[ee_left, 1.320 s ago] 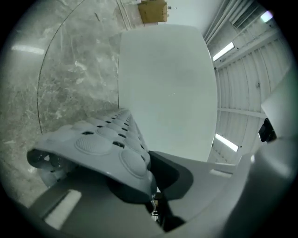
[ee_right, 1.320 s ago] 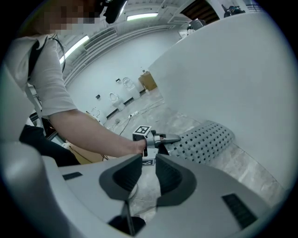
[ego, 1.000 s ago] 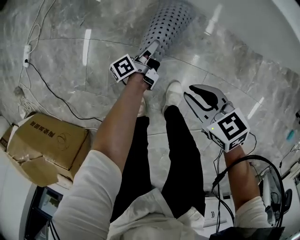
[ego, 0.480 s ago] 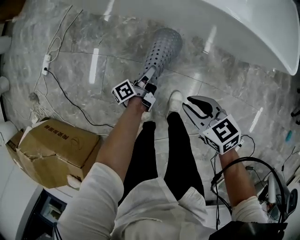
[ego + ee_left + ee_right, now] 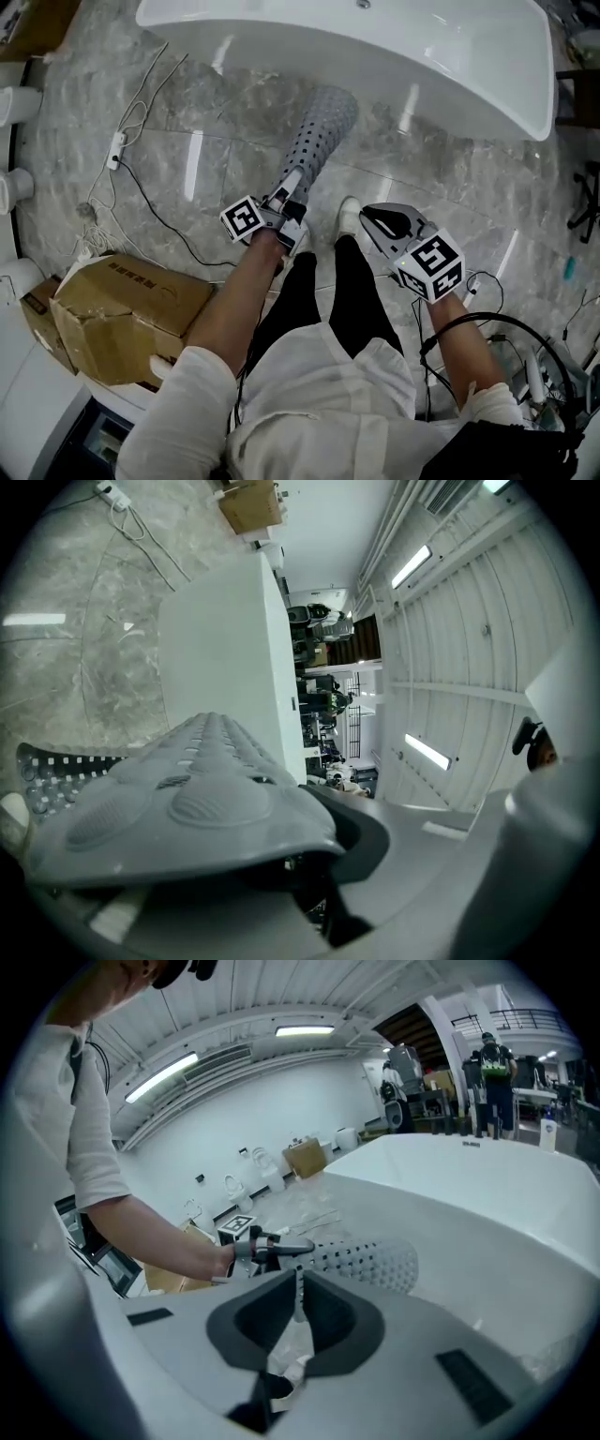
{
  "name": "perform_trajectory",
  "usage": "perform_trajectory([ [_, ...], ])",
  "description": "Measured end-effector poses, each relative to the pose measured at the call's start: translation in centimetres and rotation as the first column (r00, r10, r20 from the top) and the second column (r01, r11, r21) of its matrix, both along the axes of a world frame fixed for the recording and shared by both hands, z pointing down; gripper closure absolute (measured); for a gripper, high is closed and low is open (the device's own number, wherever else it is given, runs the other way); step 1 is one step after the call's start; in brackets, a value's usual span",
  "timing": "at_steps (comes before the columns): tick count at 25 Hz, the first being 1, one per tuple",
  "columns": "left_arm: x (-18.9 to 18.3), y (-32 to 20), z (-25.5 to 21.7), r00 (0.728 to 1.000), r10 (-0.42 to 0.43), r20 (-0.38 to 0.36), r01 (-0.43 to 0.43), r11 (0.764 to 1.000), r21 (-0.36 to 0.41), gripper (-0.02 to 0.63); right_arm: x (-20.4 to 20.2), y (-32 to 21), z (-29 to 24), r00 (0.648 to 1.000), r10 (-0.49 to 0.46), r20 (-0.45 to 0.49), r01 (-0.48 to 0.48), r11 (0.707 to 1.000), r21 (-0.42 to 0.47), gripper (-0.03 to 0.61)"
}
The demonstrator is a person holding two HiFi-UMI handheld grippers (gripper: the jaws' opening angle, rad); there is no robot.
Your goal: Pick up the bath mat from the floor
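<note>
The bath mat [image 5: 319, 131] is grey, perforated and curled into a long roll. It reaches from my left gripper [image 5: 289, 186] toward the white bathtub [image 5: 375, 56]. That gripper is shut on the mat's near end. In the left gripper view the mat [image 5: 178, 799] drapes over the jaws and hides most of them. My right gripper [image 5: 368, 217] is shut and holds nothing, level with the left one, to its right. From the right gripper view [image 5: 298, 1302] the mat [image 5: 370, 1258] sticks out sideways from the left gripper [image 5: 281, 1249].
A cardboard box [image 5: 127, 309] sits on the marble floor at the left. A power strip with cables [image 5: 117, 150] lies beyond it. The person's legs and white shoes [image 5: 349, 211] stand between the grippers. The tub wall [image 5: 220, 658] rises close behind the mat.
The head view has pulled back, so the whole bathtub shows. The left gripper keeps its hold on the mat. The right gripper has drifted left, closer to the left one.
</note>
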State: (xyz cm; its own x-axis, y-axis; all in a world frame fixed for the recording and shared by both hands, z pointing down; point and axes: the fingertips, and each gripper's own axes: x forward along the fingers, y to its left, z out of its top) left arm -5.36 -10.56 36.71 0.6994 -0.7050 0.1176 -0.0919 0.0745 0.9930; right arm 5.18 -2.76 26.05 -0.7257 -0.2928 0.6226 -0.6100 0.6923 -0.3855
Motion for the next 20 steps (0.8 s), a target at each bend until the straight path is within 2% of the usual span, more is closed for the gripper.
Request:
perform_trajectory([
  [6,-2.1,2.4,-9.6,0.999,0.034,0.036,-0.036,0.998,0.052,0.597,-1.0,1.9,-7.1,1.0,0.005,-0.007,-0.005,0.998,0.064,0.563],
  [10,-3.2,3.9,-15.6,0.999,0.035,0.012,-0.036,0.996,0.081,0.597,-1.9,2.9,-11.2,1.0,0.028,0.01,-0.029,0.995,0.094,0.566],
  [20,-6.3,7.8,-25.3,0.997,0.053,0.047,-0.06,0.988,0.142,0.597,-3.1,5.3,-18.3,0.999,0.036,-0.002,-0.036,0.987,0.157,0.566],
])
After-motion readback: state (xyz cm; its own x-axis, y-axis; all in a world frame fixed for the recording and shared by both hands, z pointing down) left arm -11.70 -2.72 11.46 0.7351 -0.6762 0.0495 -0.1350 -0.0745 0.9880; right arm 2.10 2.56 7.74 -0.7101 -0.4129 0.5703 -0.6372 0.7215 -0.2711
